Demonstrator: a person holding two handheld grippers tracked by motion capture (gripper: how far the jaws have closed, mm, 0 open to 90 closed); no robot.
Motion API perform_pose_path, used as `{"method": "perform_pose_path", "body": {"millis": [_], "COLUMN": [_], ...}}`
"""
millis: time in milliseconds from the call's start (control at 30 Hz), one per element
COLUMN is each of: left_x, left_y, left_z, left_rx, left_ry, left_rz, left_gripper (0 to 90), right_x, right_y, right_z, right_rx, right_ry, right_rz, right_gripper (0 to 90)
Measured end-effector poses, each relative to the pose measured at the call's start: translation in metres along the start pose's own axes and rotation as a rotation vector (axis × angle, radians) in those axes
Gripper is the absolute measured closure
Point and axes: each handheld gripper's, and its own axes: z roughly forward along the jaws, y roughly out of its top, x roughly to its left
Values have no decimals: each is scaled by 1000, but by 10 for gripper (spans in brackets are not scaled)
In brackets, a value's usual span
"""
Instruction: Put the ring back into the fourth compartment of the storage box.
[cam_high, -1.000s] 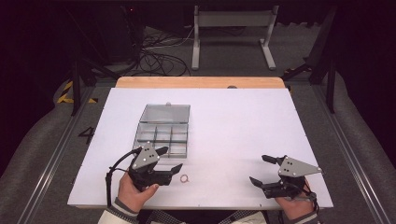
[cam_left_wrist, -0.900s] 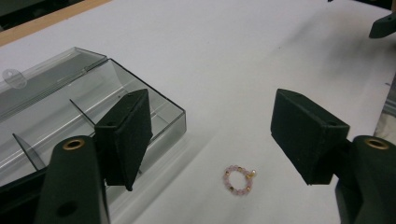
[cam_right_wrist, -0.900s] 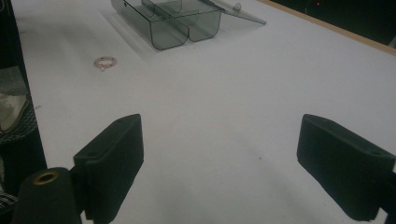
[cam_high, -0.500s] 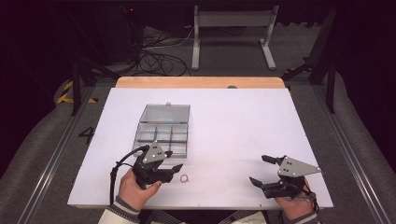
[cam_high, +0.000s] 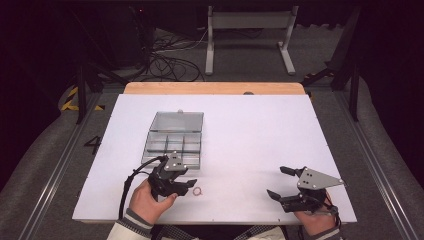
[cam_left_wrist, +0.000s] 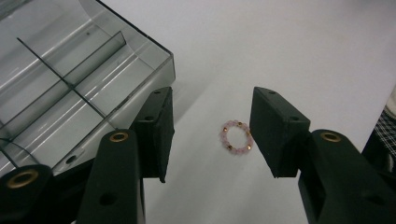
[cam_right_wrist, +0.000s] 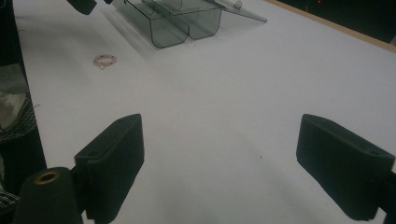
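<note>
A small pink bead ring (cam_high: 198, 191) with gold beads lies on the white table (cam_high: 250, 135), just right of my left gripper (cam_high: 190, 177). In the left gripper view the bead ring (cam_left_wrist: 236, 137) lies flat between the two black pads, closer to the right one and touched by neither. The left gripper (cam_left_wrist: 212, 135) is open, and its jaws have just been closing around the ring. At the front right, my right gripper (cam_high: 276, 181) rests wide open, and the right gripper (cam_right_wrist: 219, 158) has only bare table between its pads. The ring (cam_right_wrist: 104, 60) lies far off at its upper left.
A clear plastic compartment box (cam_high: 175, 140) stands with its lid tilted back, just beyond the left gripper. The box corner (cam_left_wrist: 70, 93) is close to the left pad. A wooden strip (cam_high: 215, 88) runs along the table's far edge.
The left gripper's jaws have narrowed around the ring, which still lies in the same spot. The right gripper has not moved.
</note>
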Motion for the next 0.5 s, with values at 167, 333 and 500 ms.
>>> {"method": "perform_pose_path", "body": {"millis": [167,333,500], "left_x": [0,0,-1], "left_y": [1,2,2], "left_z": [6,12,19], "left_rx": [40,81,116], "left_ry": [-11,-14,-25], "left_rz": [6,10,11], "left_gripper": [526,536,540], "right_x": [0,0,0], "right_y": [0,0,0], "right_z": [0,1,1], "right_rx": [-1,-1,0], "right_ry": [1,0,1], "right_rz": [3,-1,-1], "right_gripper": [158,159,160]}}
